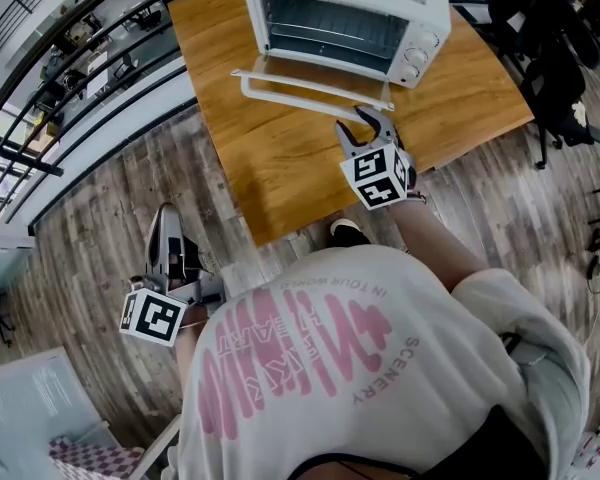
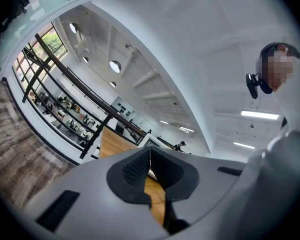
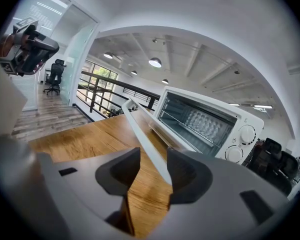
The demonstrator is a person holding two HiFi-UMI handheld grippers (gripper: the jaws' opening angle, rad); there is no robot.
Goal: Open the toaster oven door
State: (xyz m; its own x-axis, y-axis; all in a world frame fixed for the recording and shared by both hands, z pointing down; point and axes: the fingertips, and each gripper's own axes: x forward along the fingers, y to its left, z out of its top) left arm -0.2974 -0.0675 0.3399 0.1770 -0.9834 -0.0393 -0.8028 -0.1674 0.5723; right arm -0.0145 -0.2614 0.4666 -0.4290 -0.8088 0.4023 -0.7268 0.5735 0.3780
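A white toaster oven point(image 1: 350, 18) stands at the far side of the wooden table point(image 1: 280, 158). Its glass door point(image 1: 315, 80) lies folded down and open, with the white handle bar point(image 1: 310, 90) along its front edge. My right gripper point(image 1: 366, 118) sits at the handle's right end. In the right gripper view the handle point(image 3: 140, 129) runs between the jaws of the right gripper point(image 3: 154, 166), which stand apart and do not pinch it. My left gripper point(image 1: 166, 215) hangs over the floor left of the table, its pads together on nothing, as the left gripper view shows point(image 2: 150, 151).
The table's near edge point(image 1: 270, 233) is just in front of the person's foot point(image 1: 348, 233). A black railing point(image 1: 70, 78) runs along the left beyond the wood floor. Dark office chairs point(image 1: 550, 58) stand right of the table. The oven's knobs point(image 3: 242, 139) face me.
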